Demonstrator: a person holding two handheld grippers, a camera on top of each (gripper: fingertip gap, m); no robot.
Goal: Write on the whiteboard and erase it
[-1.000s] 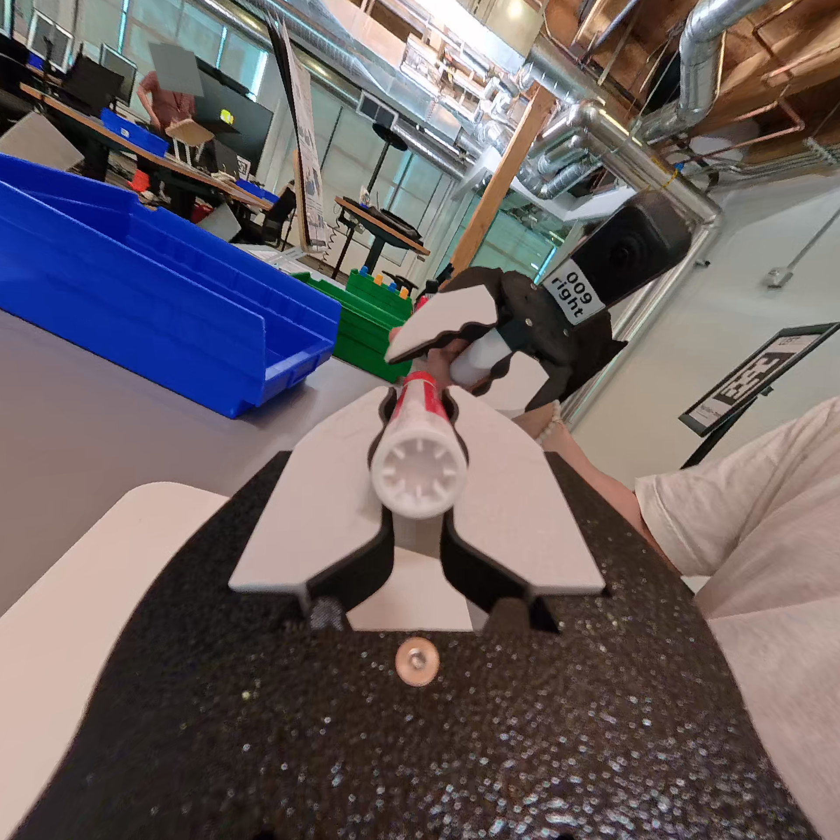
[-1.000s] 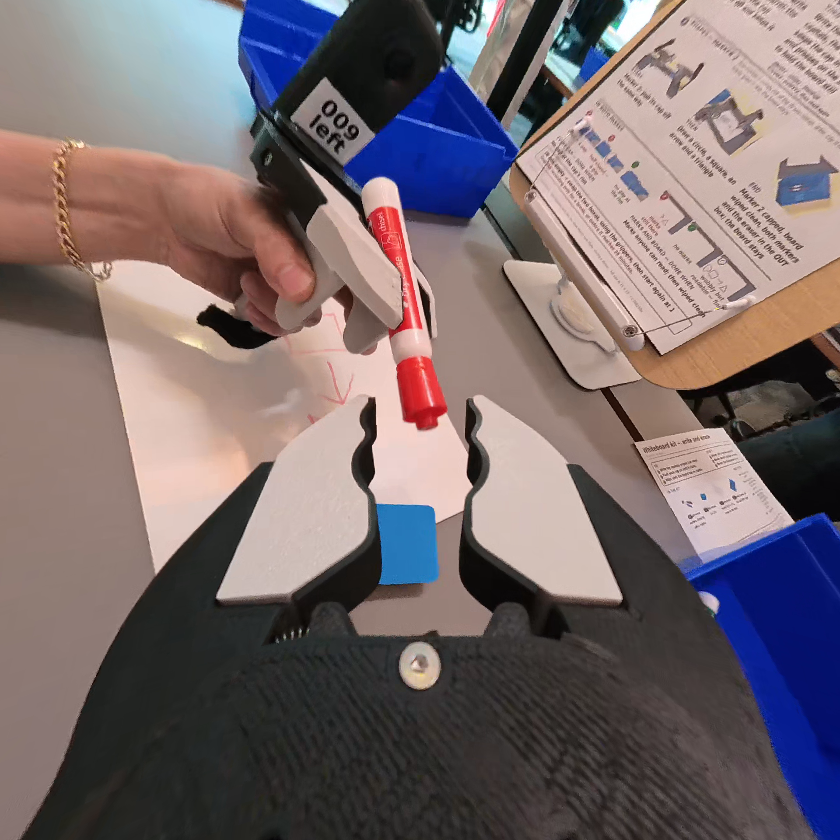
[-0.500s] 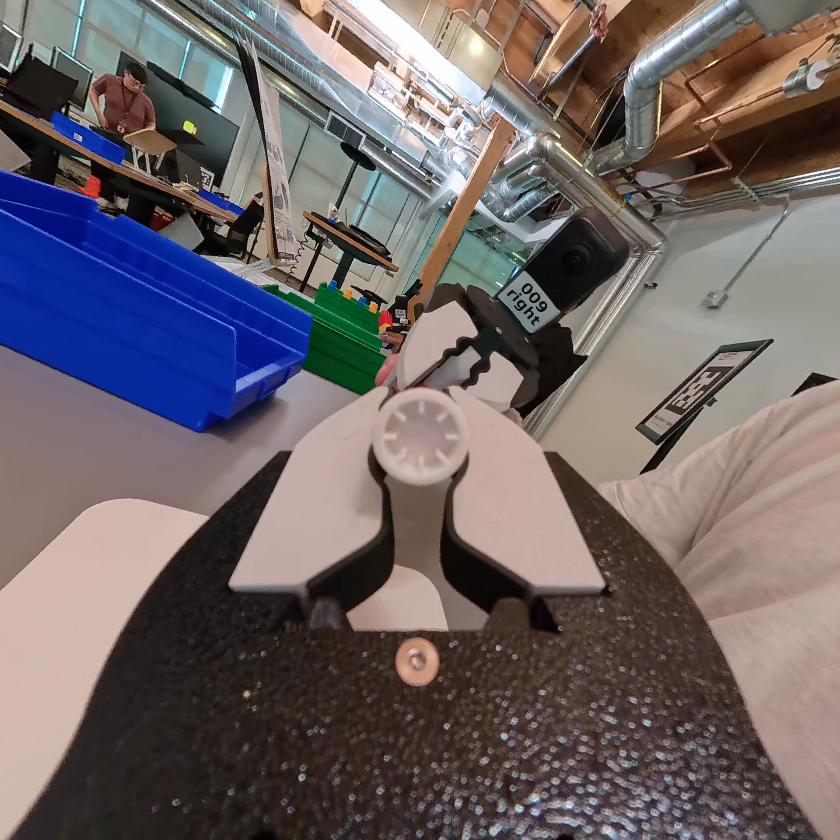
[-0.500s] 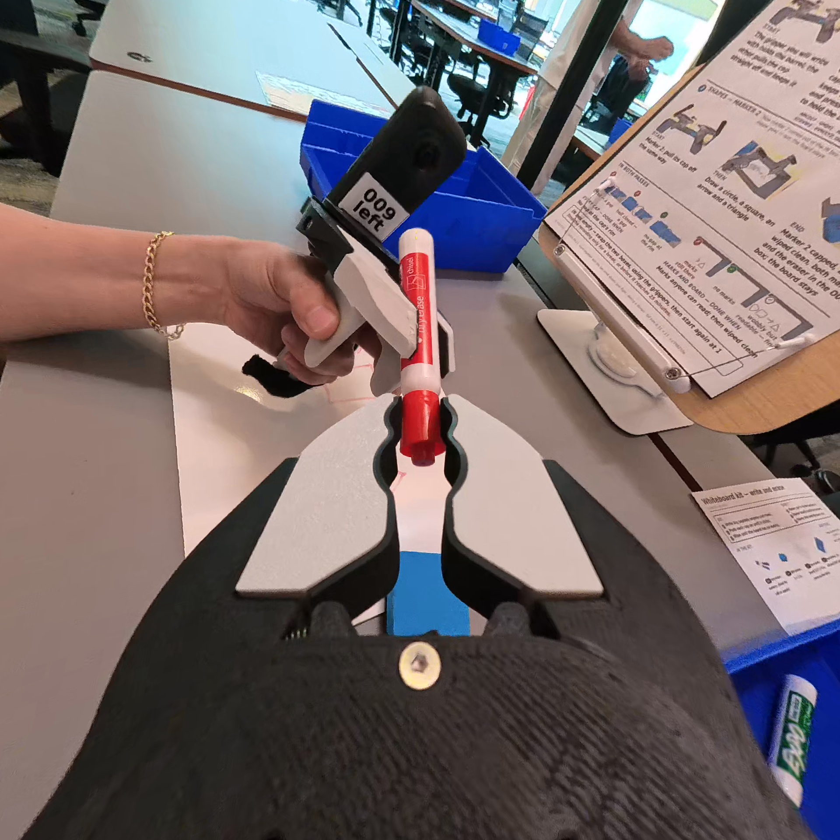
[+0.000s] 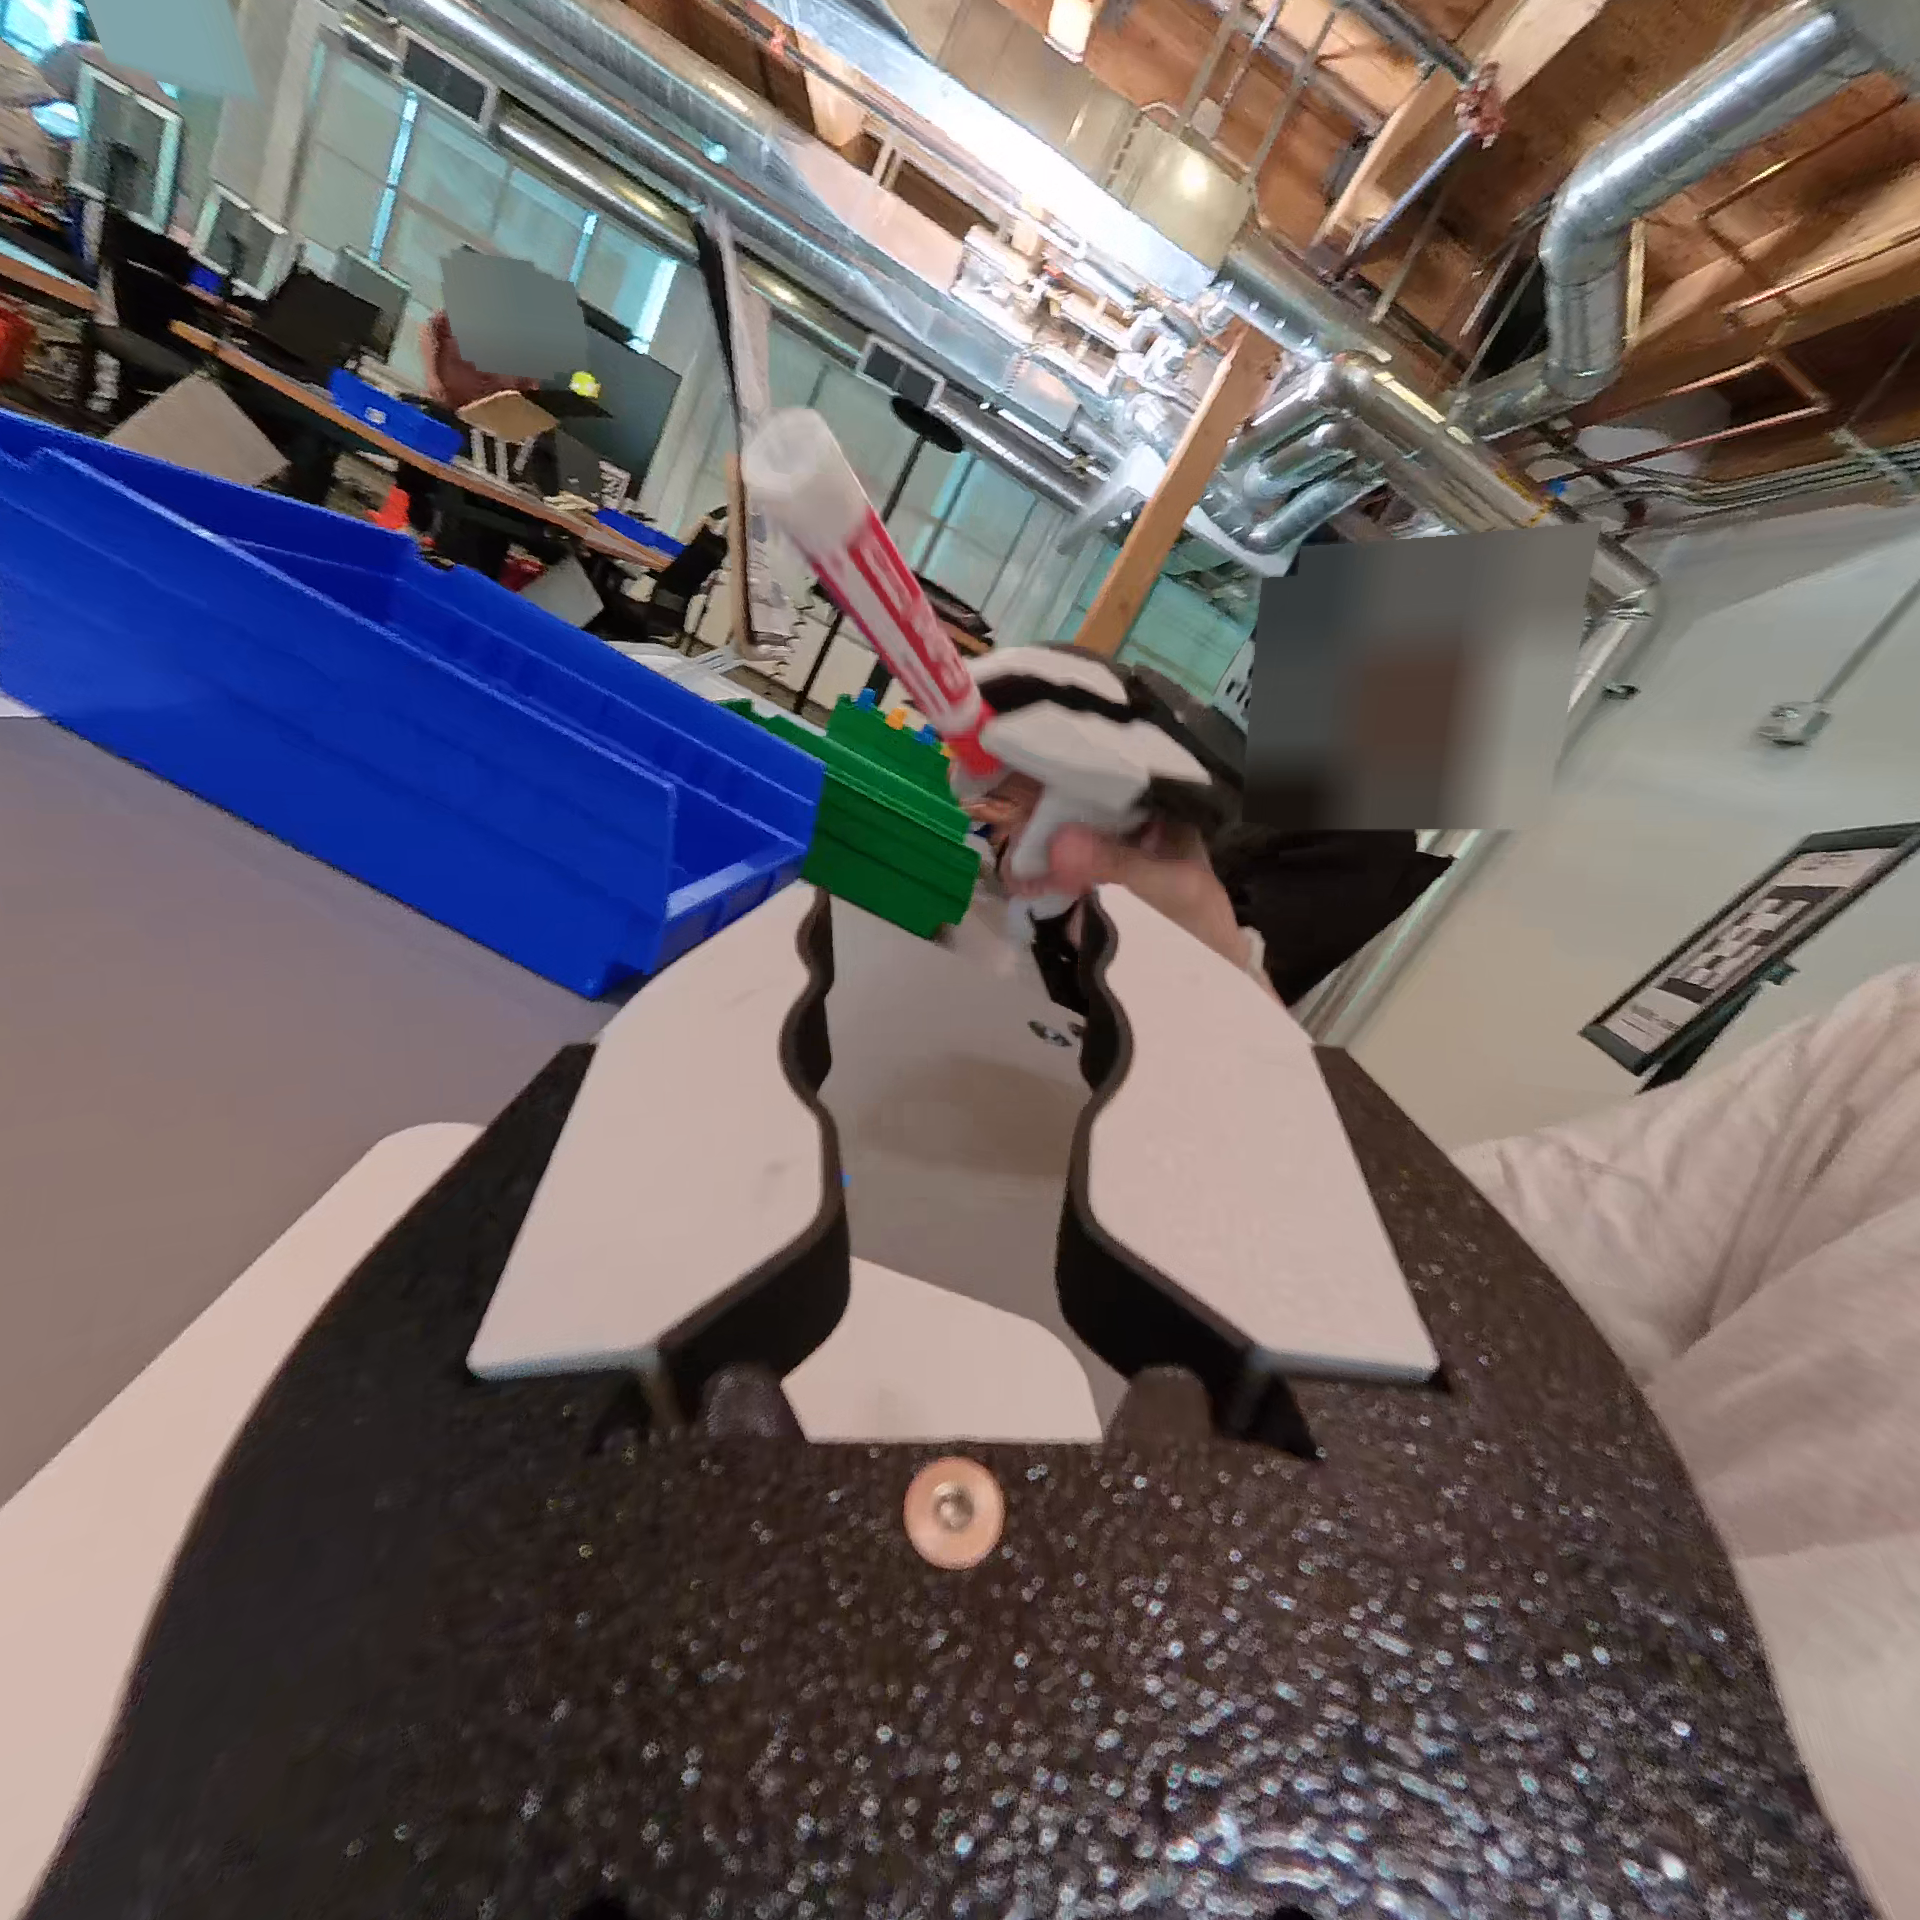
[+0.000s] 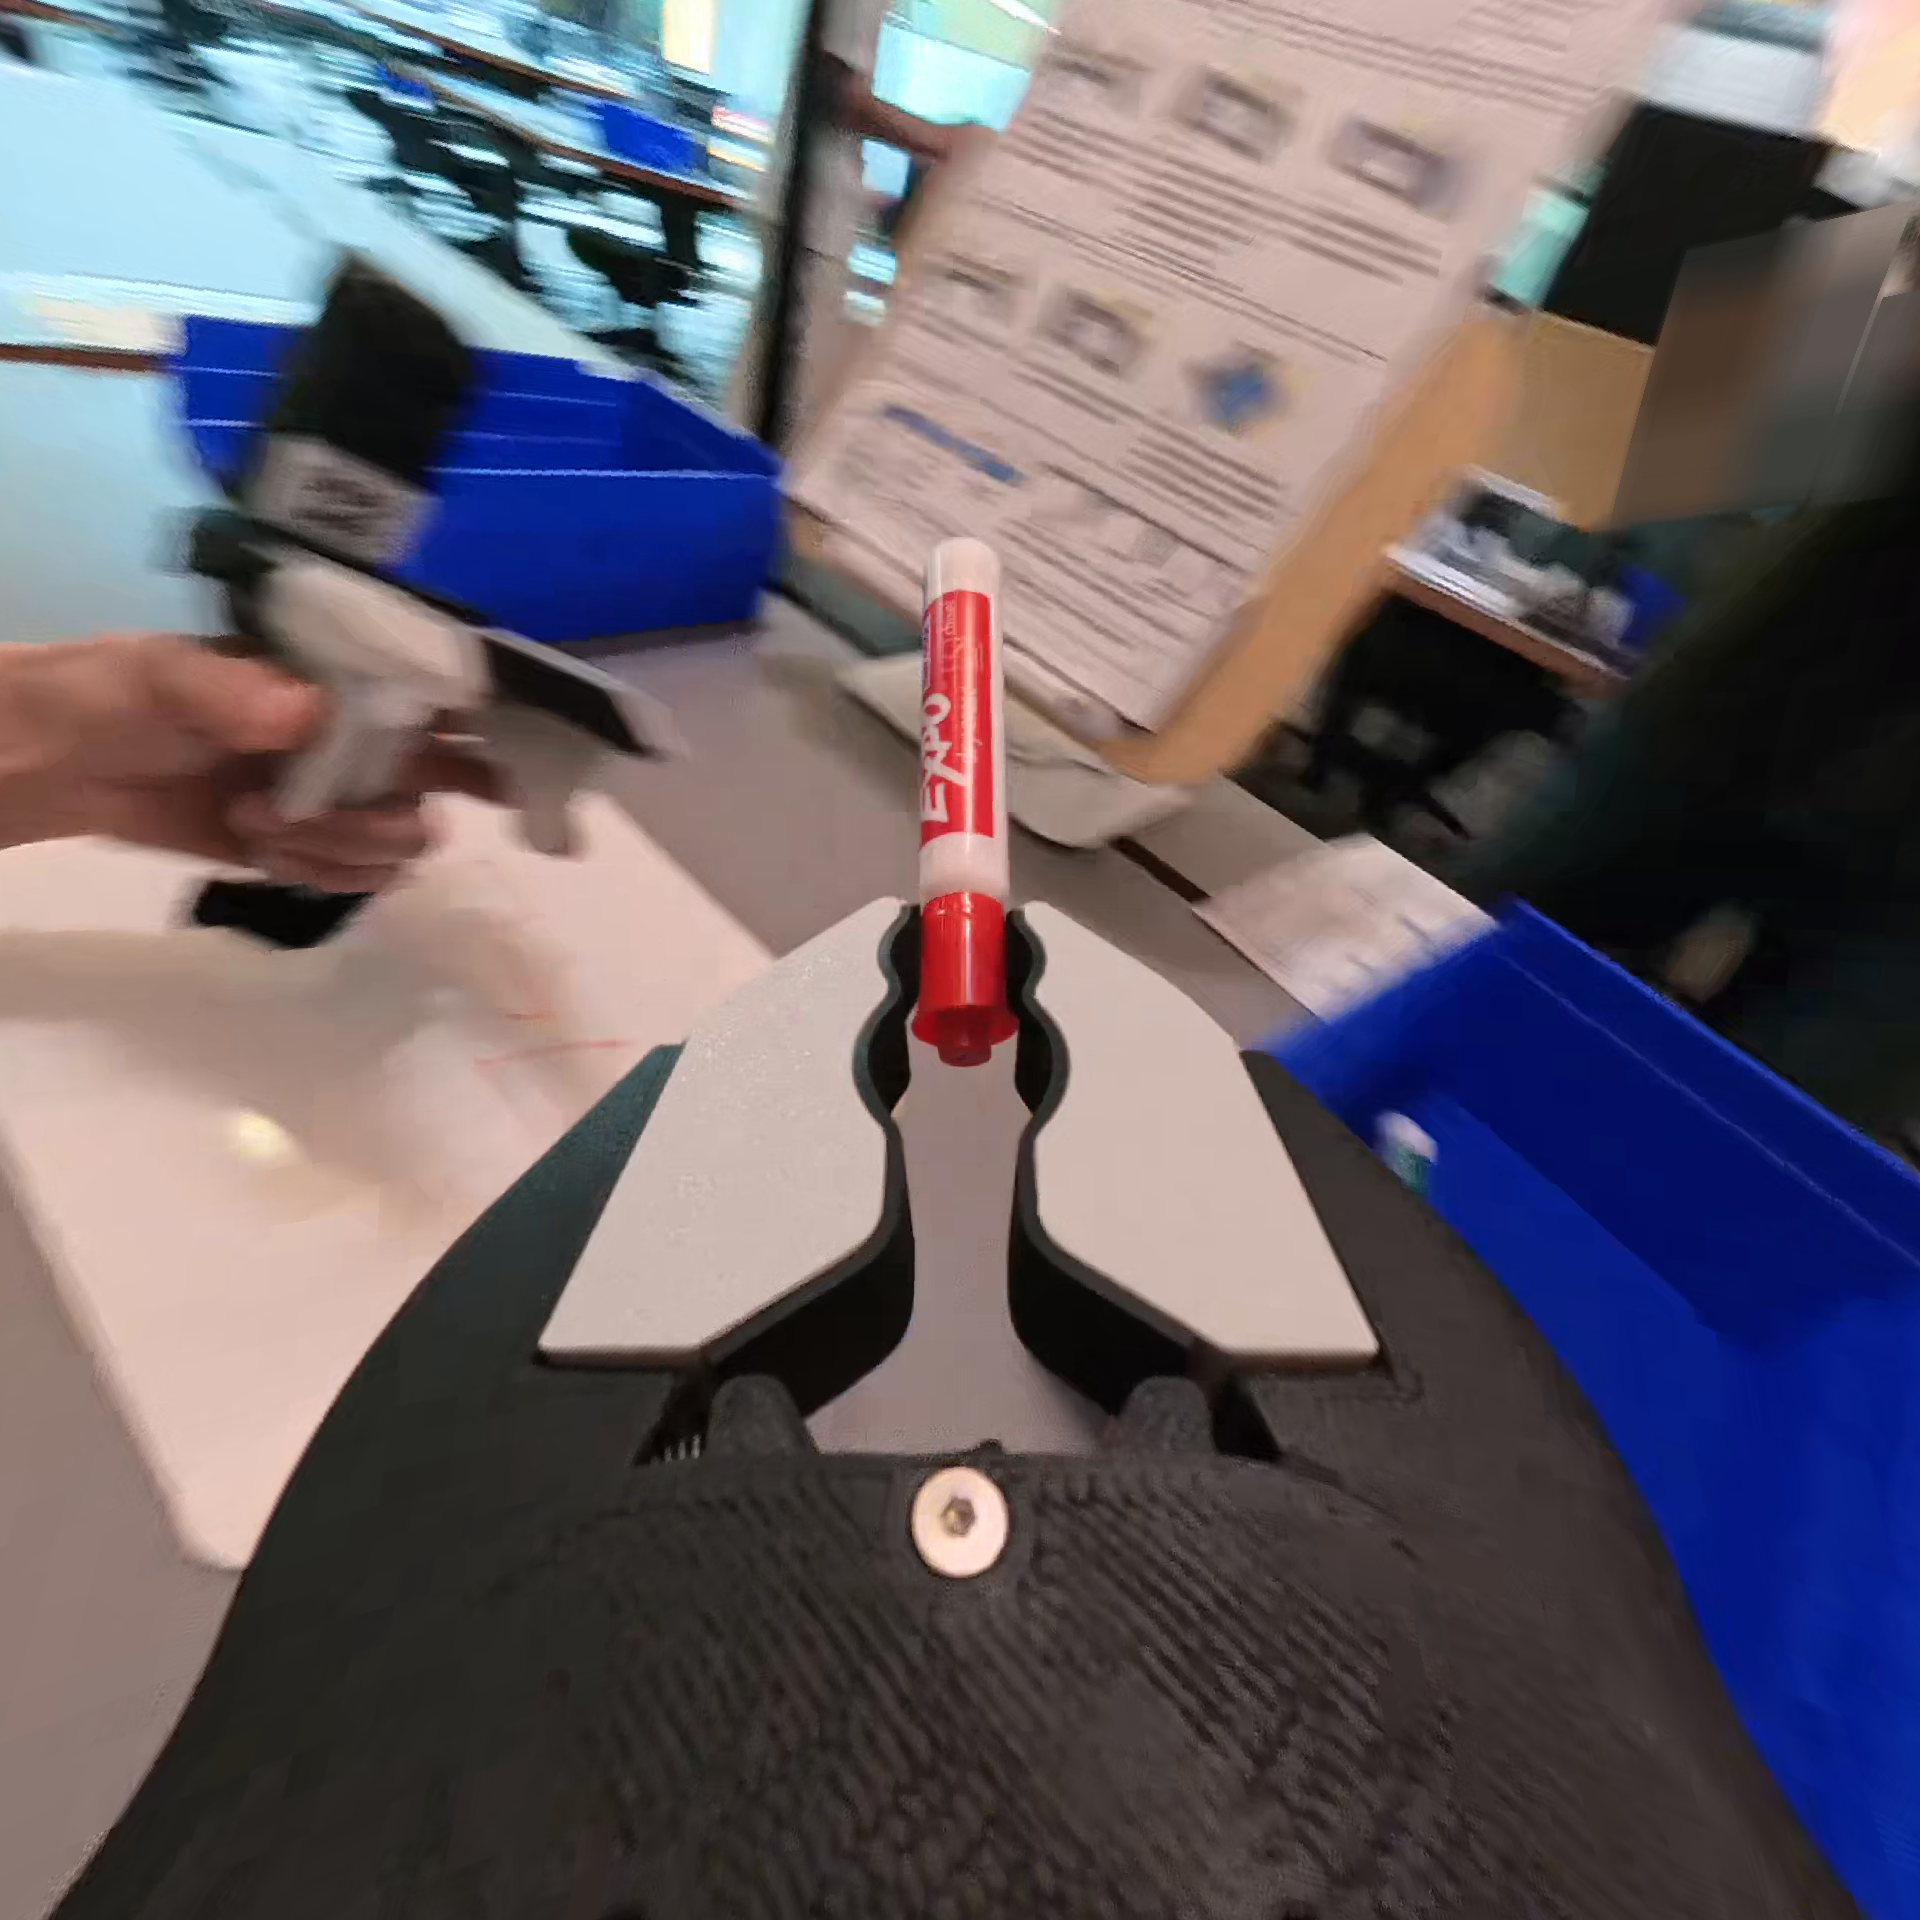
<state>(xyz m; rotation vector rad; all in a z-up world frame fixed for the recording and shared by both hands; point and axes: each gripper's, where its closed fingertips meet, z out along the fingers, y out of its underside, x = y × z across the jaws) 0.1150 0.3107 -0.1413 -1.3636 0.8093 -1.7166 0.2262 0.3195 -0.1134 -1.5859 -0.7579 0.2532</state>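
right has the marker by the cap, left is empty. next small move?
Probably carry the red marker to the blue bin at right and drop it. The right gripper pinches its cap end, the left gripper is open, and faint red marks remain on the whiteboard for erasing.

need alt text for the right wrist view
The right gripper is shut on the red cap end of a red and white marker, which points away over a grey table. A blurred hand with the left gripper is above a whiteboard.
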